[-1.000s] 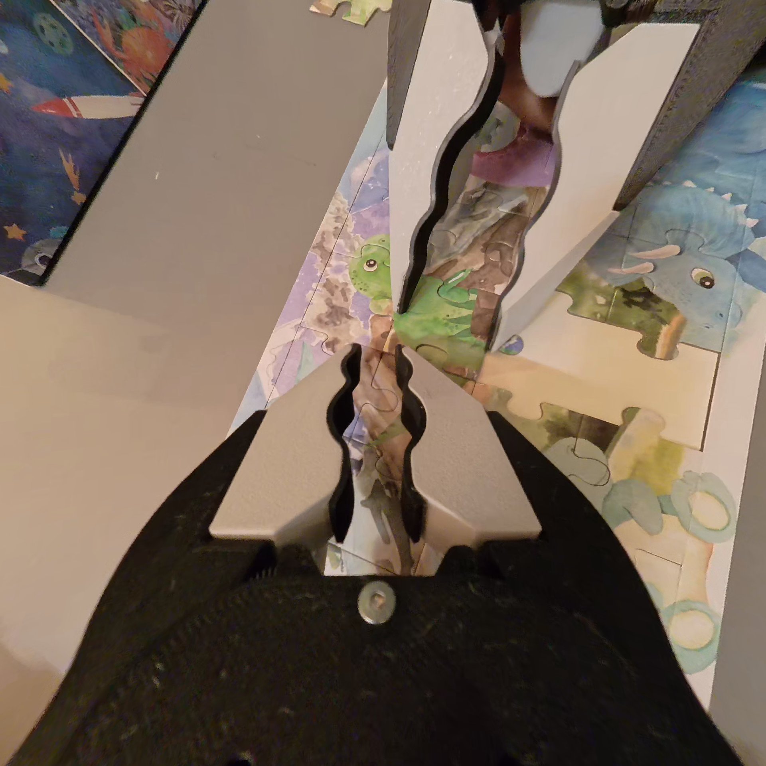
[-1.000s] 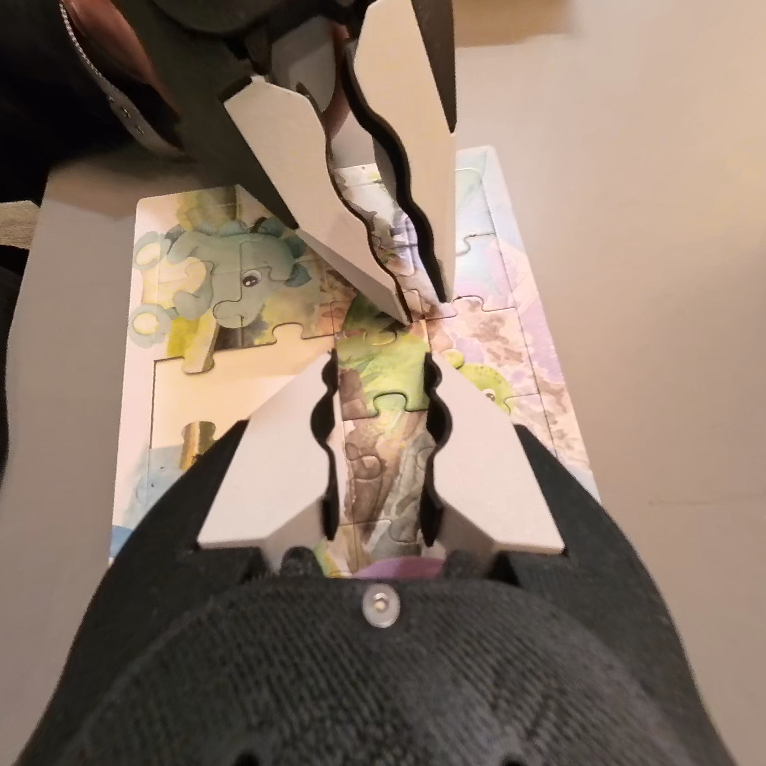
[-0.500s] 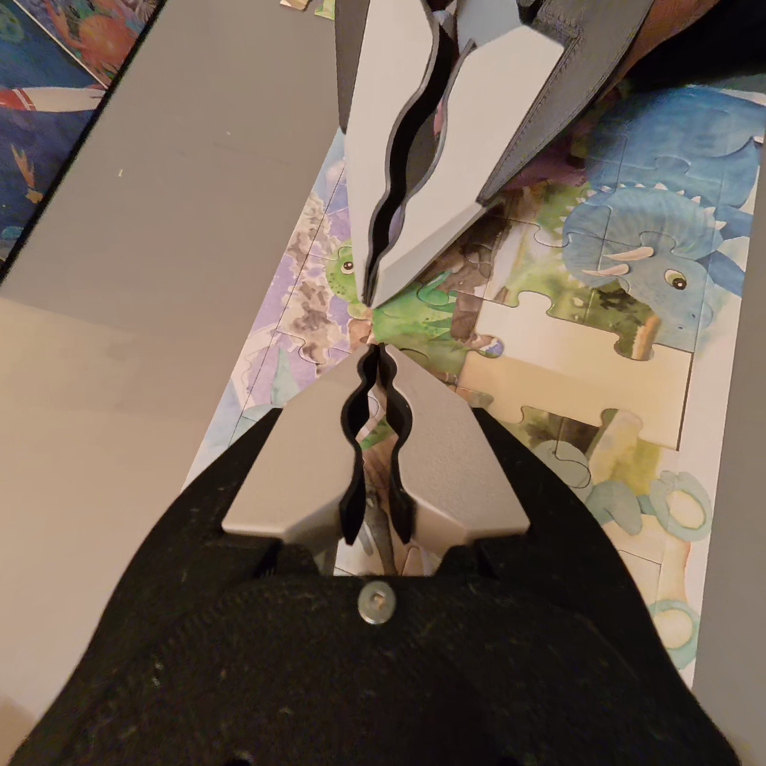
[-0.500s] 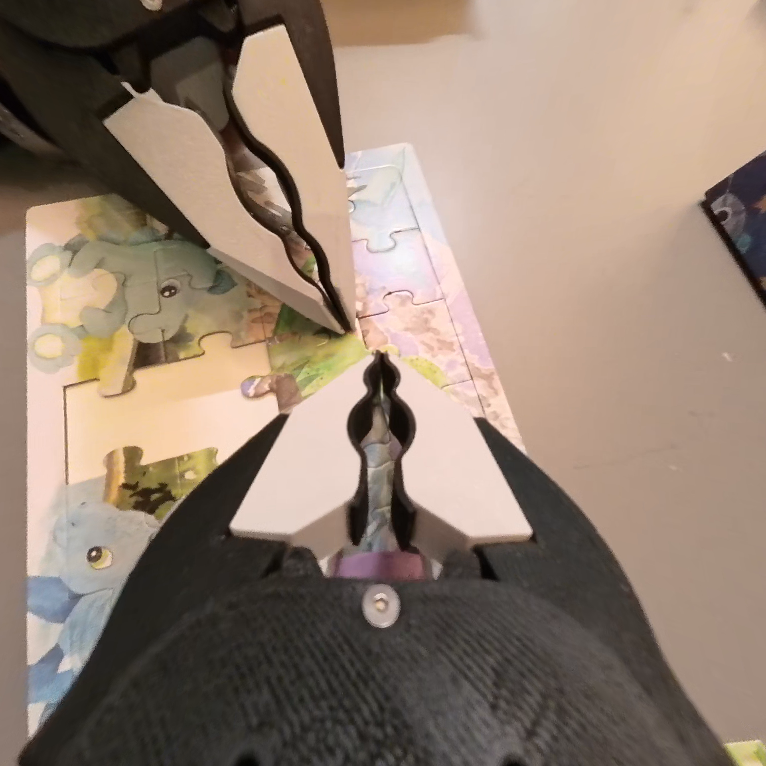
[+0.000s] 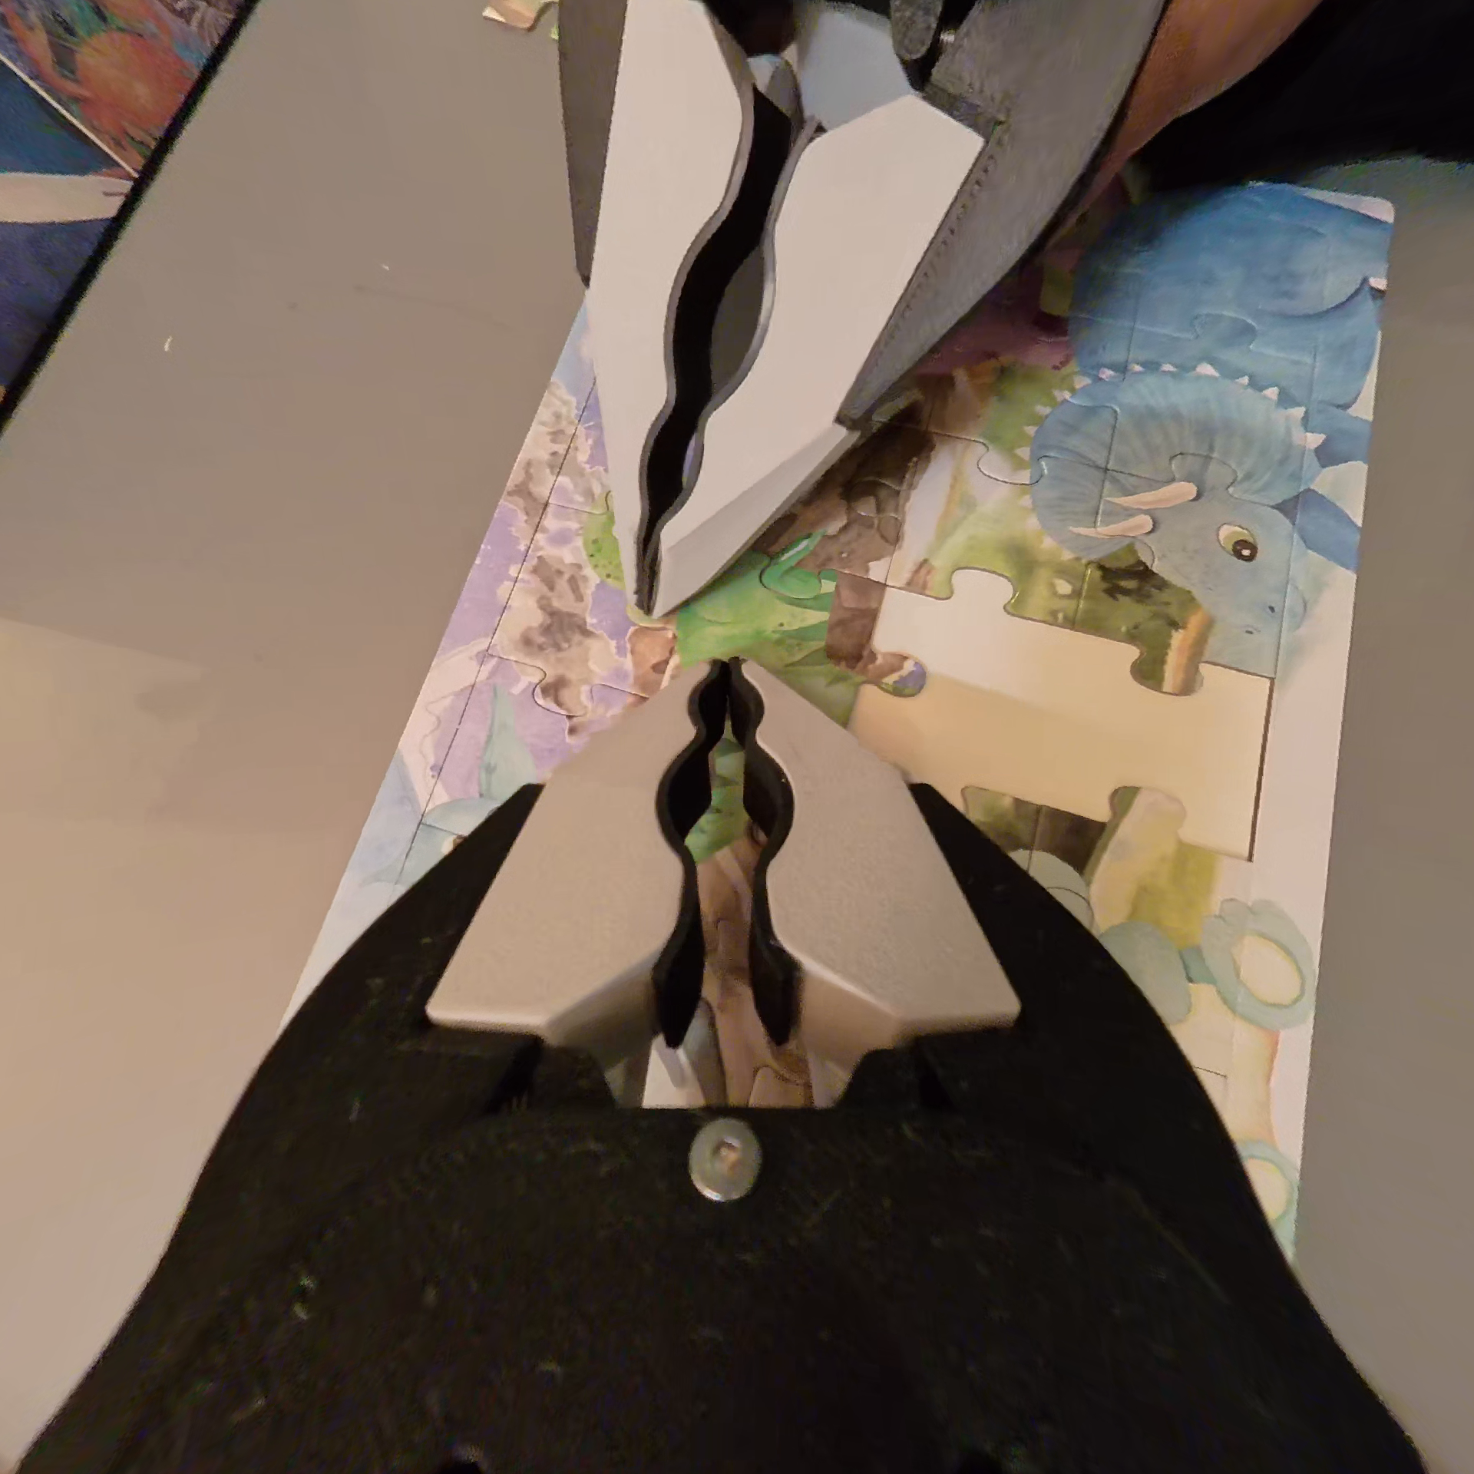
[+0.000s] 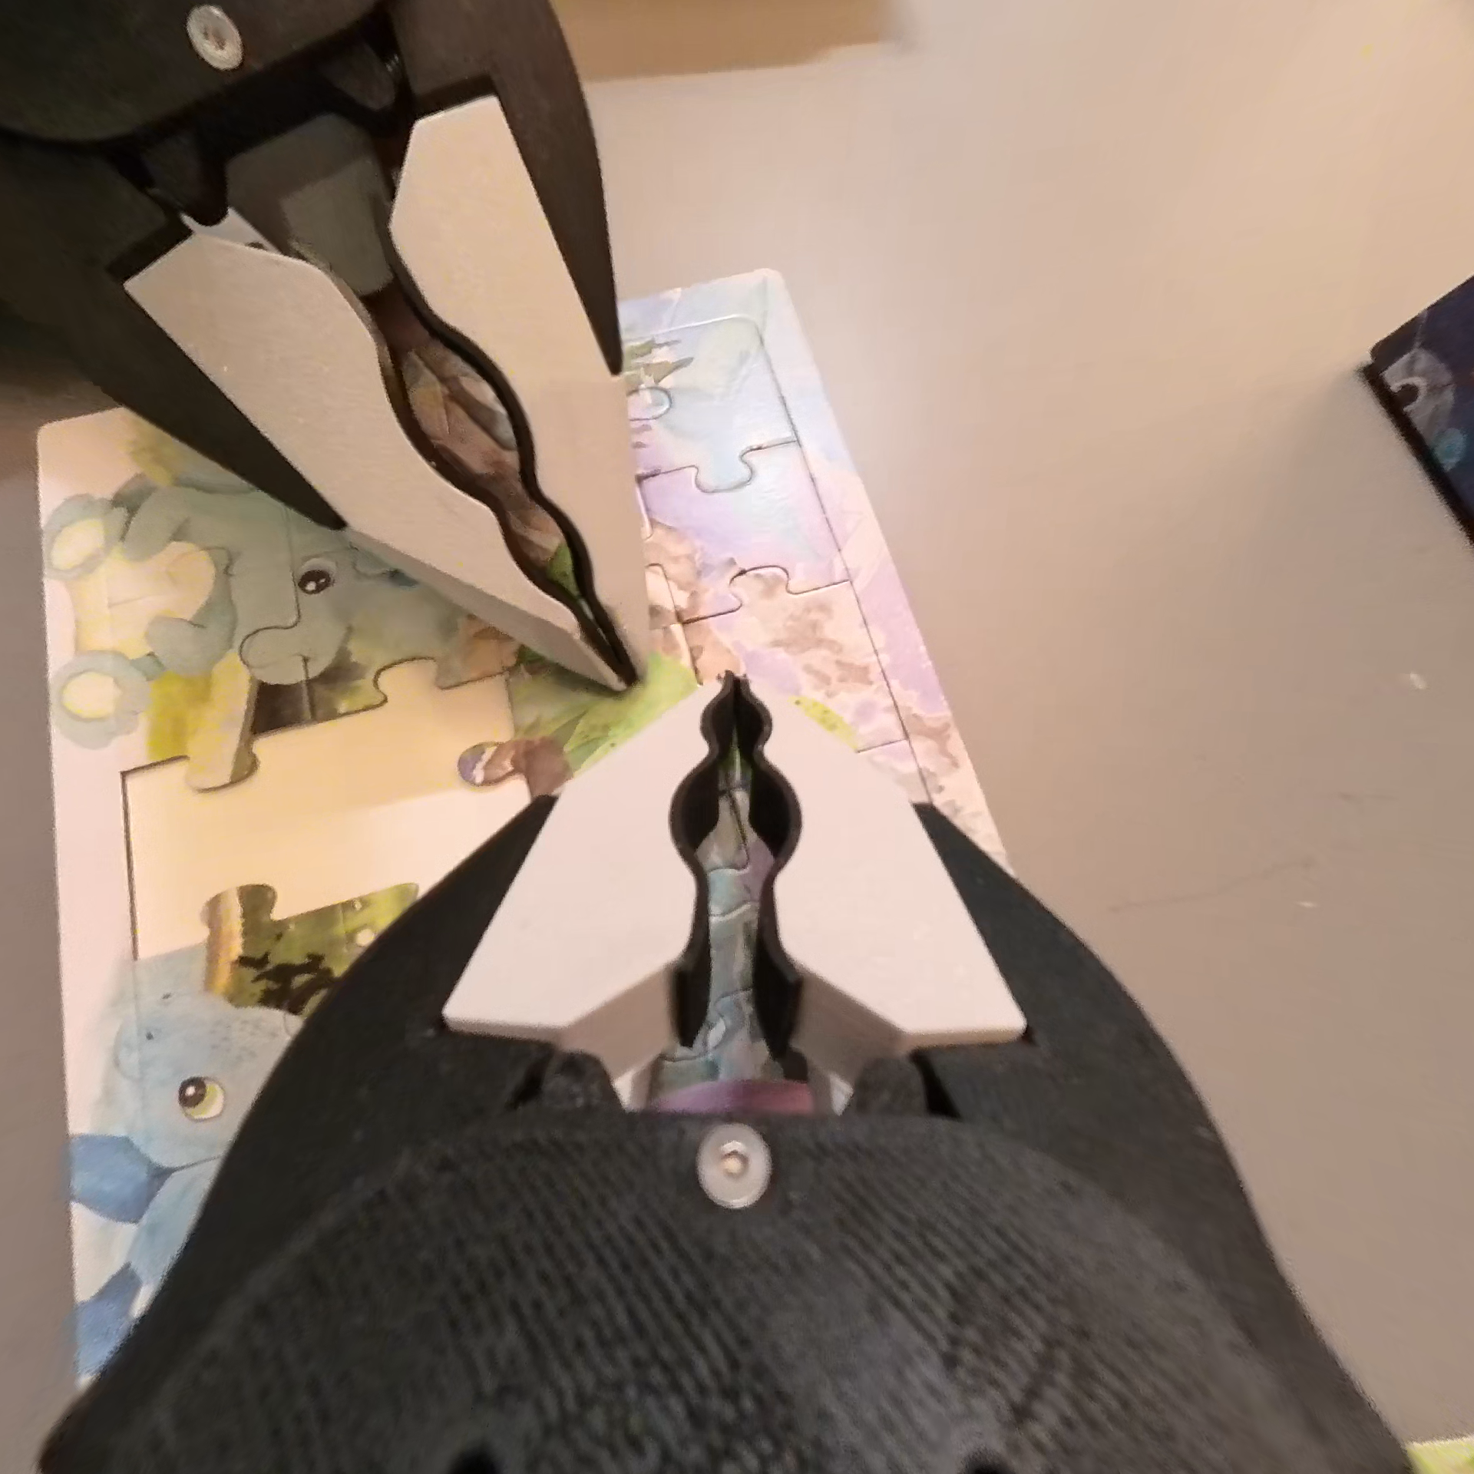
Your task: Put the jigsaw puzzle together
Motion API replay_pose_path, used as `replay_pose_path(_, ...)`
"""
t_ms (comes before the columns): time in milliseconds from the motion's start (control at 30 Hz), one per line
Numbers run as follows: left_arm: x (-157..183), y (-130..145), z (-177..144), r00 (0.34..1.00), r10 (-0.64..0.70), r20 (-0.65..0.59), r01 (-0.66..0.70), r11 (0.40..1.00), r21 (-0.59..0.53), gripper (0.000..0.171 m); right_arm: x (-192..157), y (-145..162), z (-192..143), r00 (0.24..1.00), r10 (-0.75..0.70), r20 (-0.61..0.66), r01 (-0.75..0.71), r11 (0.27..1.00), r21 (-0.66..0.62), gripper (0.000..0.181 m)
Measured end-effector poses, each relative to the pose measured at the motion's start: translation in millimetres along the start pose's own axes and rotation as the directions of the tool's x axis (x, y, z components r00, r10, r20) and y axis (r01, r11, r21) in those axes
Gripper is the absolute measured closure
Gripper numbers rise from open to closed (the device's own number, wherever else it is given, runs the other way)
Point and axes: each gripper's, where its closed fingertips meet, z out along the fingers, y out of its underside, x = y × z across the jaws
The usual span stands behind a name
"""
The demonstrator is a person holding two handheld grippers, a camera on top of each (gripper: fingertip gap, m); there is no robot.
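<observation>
A dinosaur jigsaw puzzle (image 5: 1180, 510) lies in its white tray (image 5: 1316, 798) on the table, mostly assembled. One bare gap (image 5: 1061, 742) shows in the middle; it also shows in the right wrist view (image 6: 319, 813). My left gripper (image 5: 727, 666) is shut and empty, its tips at the green dinosaur piece (image 5: 766, 622). My right gripper (image 6: 732, 682) is shut and empty too, its tips just beside the left gripper (image 6: 622, 678) over the same green piece (image 6: 590, 718). The right gripper (image 5: 650, 606) comes in from the top of the left wrist view. I cannot tell whether the tips touch the piece.
A dark space-themed puzzle (image 5: 64, 96) lies at the far left of the grey table (image 5: 279, 399); its corner shows in the right wrist view (image 6: 1428, 431). Loose pieces (image 5: 518, 8) lie beyond the tray. A person's hand (image 5: 1196, 80) holds the right gripper. My two grippers' fingertips are within a few centimetres of each other. The dinosaur jigsaw puzzle (image 5: 1180, 510) is about 12 centimetres from both grippers' fingertips.
Both grippers have closed from open to shut. Their tips have drawn together over the green dinosaur piece, and the right gripper has shifted toward the tray's edge.
</observation>
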Motion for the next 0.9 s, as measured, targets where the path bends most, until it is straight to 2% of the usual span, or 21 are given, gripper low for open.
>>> replay_pose_path(333,9,-2,2,0.999,0.011,-0.05,-0.011,1.0,0.004,0.171,0,0,1,0.967,0.233,0.101,-0.233,0.972,-0.013,0.181)
replay_pose_path(433,11,-3,1,0.998,0.012,-0.066,-0.012,1.0,0.005,0.171,-1,1,0,0.97,0.226,0.09,-0.224,0.974,-0.039,0.181)
replay_pose_path(600,5,-1,-1,0.999,0.008,-0.037,-0.008,1.0,0.001,0.171,2,2,-2,0.994,0.108,0.011,-0.108,0.994,-0.011,0.181)
replay_pose_path(700,-3,1,-3,1.0,-0.006,-0.003,0.006,1.0,0.0,0.169,13,7,-12,0.99,0.142,-0.019,-0.142,0.99,0.001,0.181)
replay_pose_path(800,-10,1,-5,0.999,-0.008,0.039,0.007,1.0,0.004,0.17,17,6,-23,0.98,0.199,0.015,-0.199,0.979,0.047,0.181)
replay_pose_path(900,-12,1,-5,0.999,-0.012,0.049,0.011,1.0,0.003,0.169,12,5,-23,0.981,0.188,0.047,-0.19,0.98,0.066,0.181)
